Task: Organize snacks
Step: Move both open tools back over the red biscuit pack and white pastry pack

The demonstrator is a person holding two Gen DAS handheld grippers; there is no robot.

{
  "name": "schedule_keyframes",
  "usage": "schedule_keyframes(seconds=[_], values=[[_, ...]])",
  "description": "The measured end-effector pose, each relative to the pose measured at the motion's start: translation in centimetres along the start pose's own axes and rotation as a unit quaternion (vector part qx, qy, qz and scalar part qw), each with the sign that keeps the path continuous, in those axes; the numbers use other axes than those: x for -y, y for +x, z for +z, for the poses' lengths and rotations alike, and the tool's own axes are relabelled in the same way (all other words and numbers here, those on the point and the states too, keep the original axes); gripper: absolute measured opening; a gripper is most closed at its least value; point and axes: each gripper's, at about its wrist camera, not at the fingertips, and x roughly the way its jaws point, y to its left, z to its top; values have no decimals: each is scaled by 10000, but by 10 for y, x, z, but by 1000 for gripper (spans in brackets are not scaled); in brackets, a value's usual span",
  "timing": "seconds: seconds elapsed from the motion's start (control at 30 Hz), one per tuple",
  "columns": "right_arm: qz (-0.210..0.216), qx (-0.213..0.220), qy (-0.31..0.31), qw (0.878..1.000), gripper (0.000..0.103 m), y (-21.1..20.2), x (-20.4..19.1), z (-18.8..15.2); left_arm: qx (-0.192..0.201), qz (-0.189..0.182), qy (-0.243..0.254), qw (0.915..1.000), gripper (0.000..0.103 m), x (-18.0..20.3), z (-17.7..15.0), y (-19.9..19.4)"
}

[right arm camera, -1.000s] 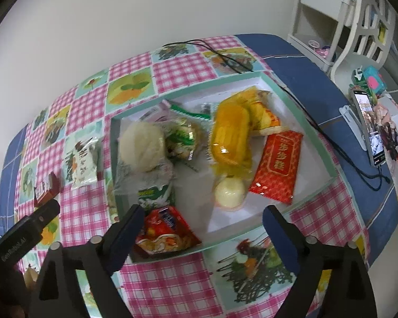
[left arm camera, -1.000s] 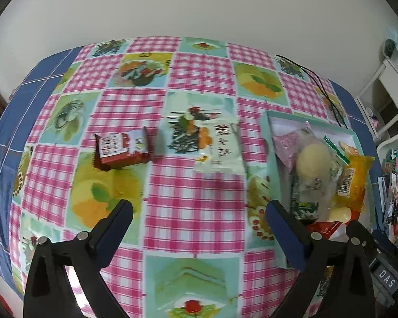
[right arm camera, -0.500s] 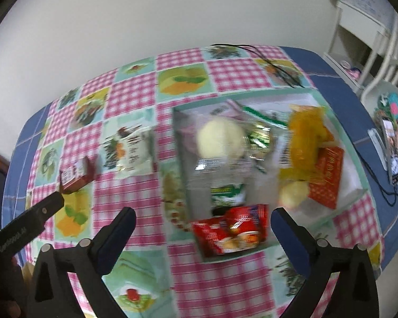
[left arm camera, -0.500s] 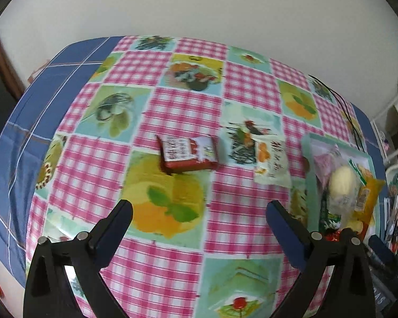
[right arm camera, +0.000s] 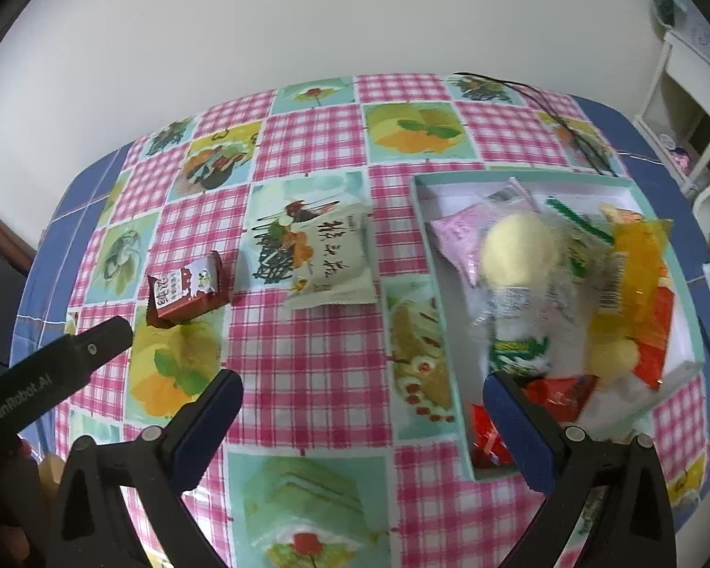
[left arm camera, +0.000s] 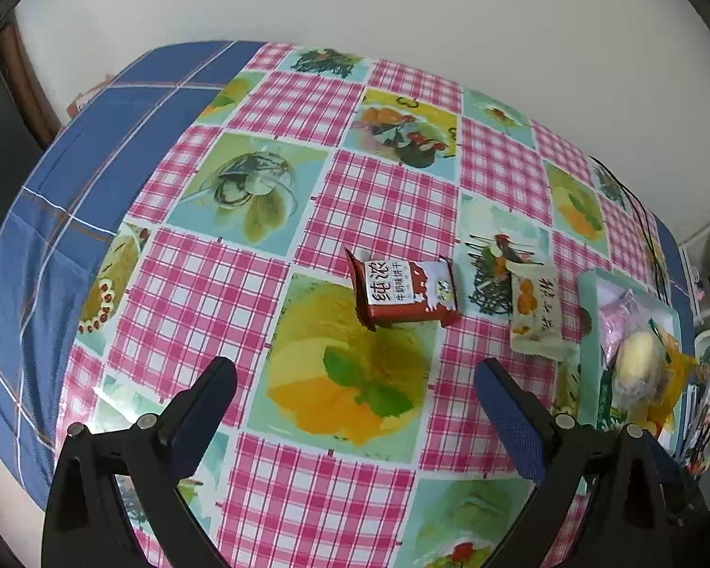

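Note:
A red snack packet (left arm camera: 404, 294) (right arm camera: 187, 291) lies on the chequered tablecloth, ahead of my left gripper (left arm camera: 355, 386), whose jaws stand open and empty above the cloth. To its right lies a pale green packet (left arm camera: 535, 315) (right arm camera: 331, 262). A teal box (right arm camera: 445, 312) (left arm camera: 587, 345) holds several wrapped snacks: a pink packet (right arm camera: 459, 232), a round yellow bun (right arm camera: 518, 251), a yellow bag (right arm camera: 632, 270) and red packets (right arm camera: 558, 390). My right gripper (right arm camera: 362, 395) is open and empty, hanging over the cloth just left of the box, its right finger over the box's near corner.
A black cable (right arm camera: 568, 130) runs across the far right of the table. The blue cloth border (left arm camera: 94, 151) marks the table's left edge. White shelving (right arm camera: 686, 90) stands off the right side. The left gripper's body (right arm camera: 47, 378) shows at the lower left of the right wrist view.
Both grippers have swung left across the table. The box has slid toward the right of both views, and the red packet is now ahead of the left gripper. Both grippers are open throughout.

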Motion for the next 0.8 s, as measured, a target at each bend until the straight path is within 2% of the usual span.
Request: schedule_keyframes(seconds=[0.2,0.47,0.6,0.8], values=[[215,48,153,9996,103,20,0,16,-136,-155,28,9998,100,4,17,22],[259,132,194,9994,102,42,-3,40,-295,-395,-200,9986,100,5,33,50],[237,130,85,9996,92,53,-10,48,-394,-559,-302,9972,100,4,39,62],[188,55,10,9998,86,73,-17,58,-487,-695,-365,9957,100,5,46,74]])
